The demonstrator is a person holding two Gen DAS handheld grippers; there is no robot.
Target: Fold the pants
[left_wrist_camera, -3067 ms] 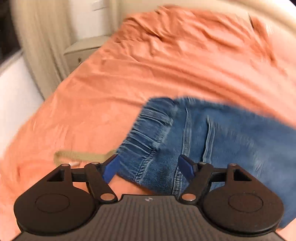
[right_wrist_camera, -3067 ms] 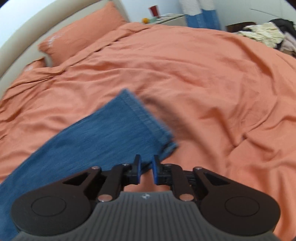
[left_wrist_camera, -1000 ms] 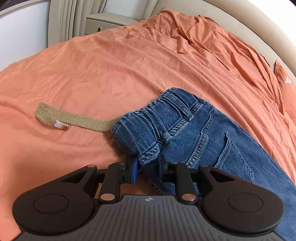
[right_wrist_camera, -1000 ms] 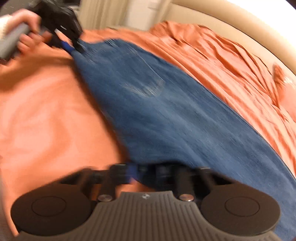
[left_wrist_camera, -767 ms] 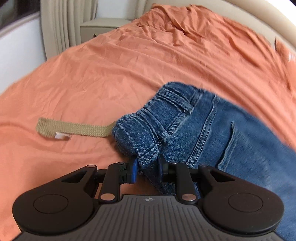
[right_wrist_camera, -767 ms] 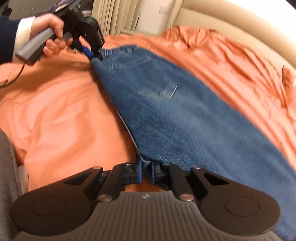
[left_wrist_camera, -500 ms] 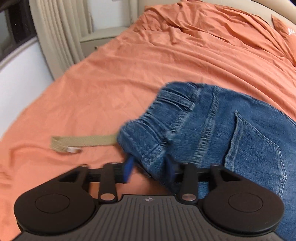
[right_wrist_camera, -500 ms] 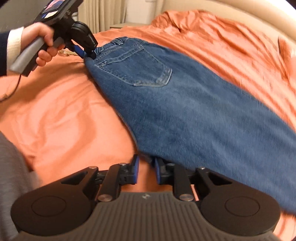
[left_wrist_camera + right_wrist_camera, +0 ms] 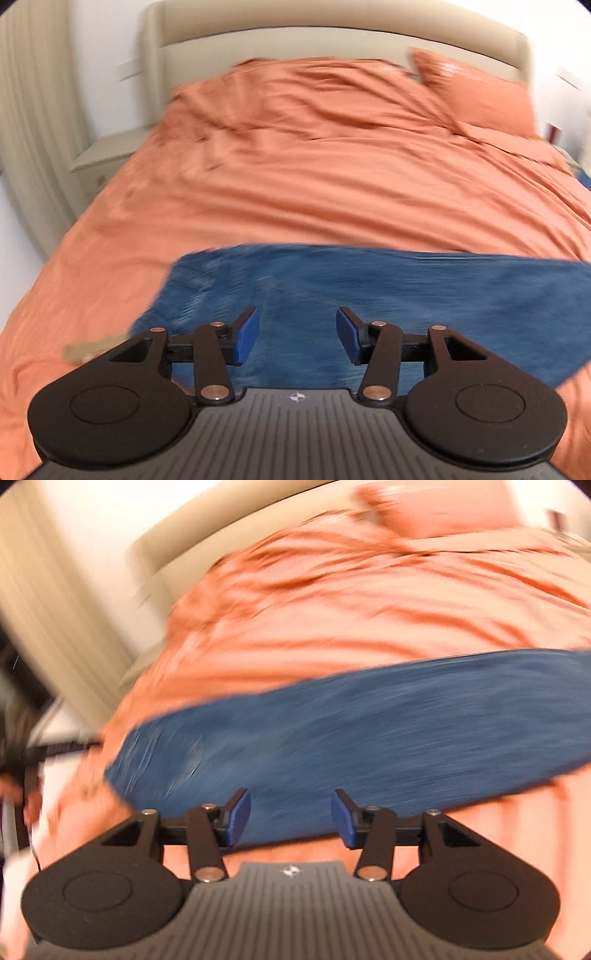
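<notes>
1. The left gripper (image 9: pixel 297 334) sits at the bottom centre of its view, jaws spread wide with nothing between them.
2. The right gripper (image 9: pixel 290 818) sits at the bottom centre of its own view, jaws likewise wide and empty.
3. The jeans (image 9: pixel 388 288) lie flat on the orange bed cover (image 9: pixel 314 177), a long blue band across the lower middle of the left view, running to the right edge.
4. In the right view the jeans (image 9: pixel 351 734) stretch from lower left to the right edge, tilted; a back pocket (image 9: pixel 173 760) shows faintly at the left end.
5. Both views are motion-blurred.
6. A tan strap (image 9: pixel 92 349) lies on the cover at lower left, just beside the jeans' left end.
7. A pillow (image 9: pixel 476 92) lies at upper right against the beige headboard (image 9: pixel 332 40); a nightstand (image 9: pixel 107 155) and curtain (image 9: pixel 33 122) fill the left side.
</notes>
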